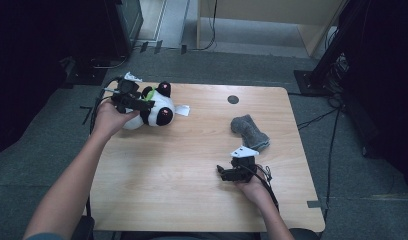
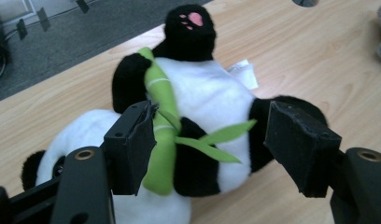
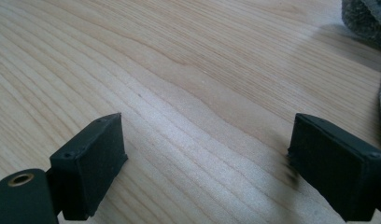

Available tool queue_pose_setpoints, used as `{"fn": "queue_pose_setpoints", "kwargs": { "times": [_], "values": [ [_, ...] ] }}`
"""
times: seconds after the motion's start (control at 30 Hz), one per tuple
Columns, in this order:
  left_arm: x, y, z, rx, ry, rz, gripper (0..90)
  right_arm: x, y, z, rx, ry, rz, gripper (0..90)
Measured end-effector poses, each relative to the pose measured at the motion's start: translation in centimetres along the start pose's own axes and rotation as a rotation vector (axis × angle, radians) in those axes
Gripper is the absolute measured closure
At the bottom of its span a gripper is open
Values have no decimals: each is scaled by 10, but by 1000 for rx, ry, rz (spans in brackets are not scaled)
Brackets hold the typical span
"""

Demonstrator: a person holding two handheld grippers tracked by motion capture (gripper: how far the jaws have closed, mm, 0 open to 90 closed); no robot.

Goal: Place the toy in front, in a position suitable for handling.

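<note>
Landmark: the plush panda [image 1: 153,107], lying on its back near the far left corner of the table [image 1: 192,170]; everything below is placed from it.

Panda's long axis: in my left gripper view it runs from the head at the lower left, close under my hand, up to the pink-soled foot [image 2: 191,25] at the top, so the toy lies lengthwise away from me.

My left gripper [image 2: 209,147]: right over the panda's belly, jaws spread wide with one pad against the green bamboo stalk [image 2: 163,135] and the other out past the black arm on the opposite flank. Nothing is pinched yet.

The relation that matters: my jaws straddle the body across its long axis, so I judge that closing them would squeeze the soft middle from flank to flank.

Nearer hand: my left, which is at the panda; my right is well apart from it.

My right gripper [image 1: 236,170]: far to the near-right of the panda, low over bare wood, jaws spread and holding nothing.

Grey cloth [image 1: 249,131]: right of the panda, just beyond my right gripper, not touching it.

White tag [image 2: 244,73]: sticks out from the panda's far side.
</note>
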State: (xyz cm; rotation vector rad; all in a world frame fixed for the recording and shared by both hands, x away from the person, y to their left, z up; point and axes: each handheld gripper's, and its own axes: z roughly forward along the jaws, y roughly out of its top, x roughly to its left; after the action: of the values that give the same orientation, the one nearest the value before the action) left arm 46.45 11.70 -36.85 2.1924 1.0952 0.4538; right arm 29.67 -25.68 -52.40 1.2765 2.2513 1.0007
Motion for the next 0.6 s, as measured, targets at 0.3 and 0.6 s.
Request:
{"fn": "queue_pose_setpoints", "kwargs": {
  "times": [0.3,0.6],
  "values": [
    [17,-1,31,48,26,-33,292,0,0,0,0,0,0,105],
    [19,-20,48,13,-5,-74,443,0,0,0,1,-1,0,105]
  ]
}}
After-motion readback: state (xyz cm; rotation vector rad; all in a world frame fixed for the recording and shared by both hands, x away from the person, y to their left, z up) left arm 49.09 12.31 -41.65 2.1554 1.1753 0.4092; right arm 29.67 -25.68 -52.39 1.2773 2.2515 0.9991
